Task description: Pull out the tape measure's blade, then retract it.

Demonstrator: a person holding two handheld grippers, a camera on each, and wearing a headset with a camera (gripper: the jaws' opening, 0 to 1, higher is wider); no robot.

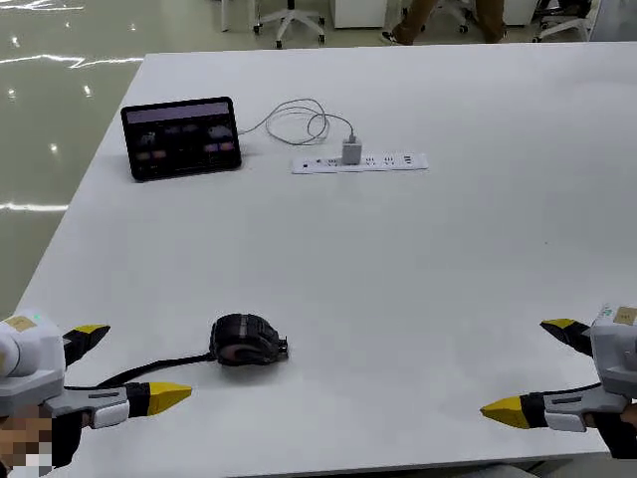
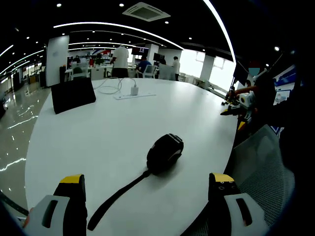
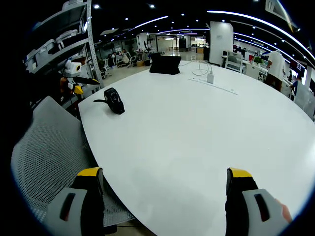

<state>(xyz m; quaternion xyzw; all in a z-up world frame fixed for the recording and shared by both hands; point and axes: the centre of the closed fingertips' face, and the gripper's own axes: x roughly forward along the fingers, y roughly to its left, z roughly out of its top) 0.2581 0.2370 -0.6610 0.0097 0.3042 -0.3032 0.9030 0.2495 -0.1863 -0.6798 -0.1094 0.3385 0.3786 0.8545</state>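
Observation:
A black tape measure point(image 1: 247, 340) lies on the white table point(image 1: 398, 259), its black wrist strap point(image 1: 149, 370) trailing left; no blade is out. My left gripper point(image 1: 129, 363) is open at the near left edge, its yellow fingertips either side of the strap end, a short way from the case. From the left gripper view the tape measure point(image 2: 165, 153) sits just ahead of the open left gripper point(image 2: 147, 184). My right gripper point(image 1: 542, 368) is open at the near right edge, far from the tape measure point(image 3: 114, 100); in its own view the right gripper point(image 3: 165, 179) holds nothing.
A dark tablet point(image 1: 181, 137) stands at the far left of the table. A white power strip point(image 1: 360, 162) with a charger and looped cable lies at the far middle. A grey mesh chair point(image 3: 54, 147) sits at the near edge. People stand in the background.

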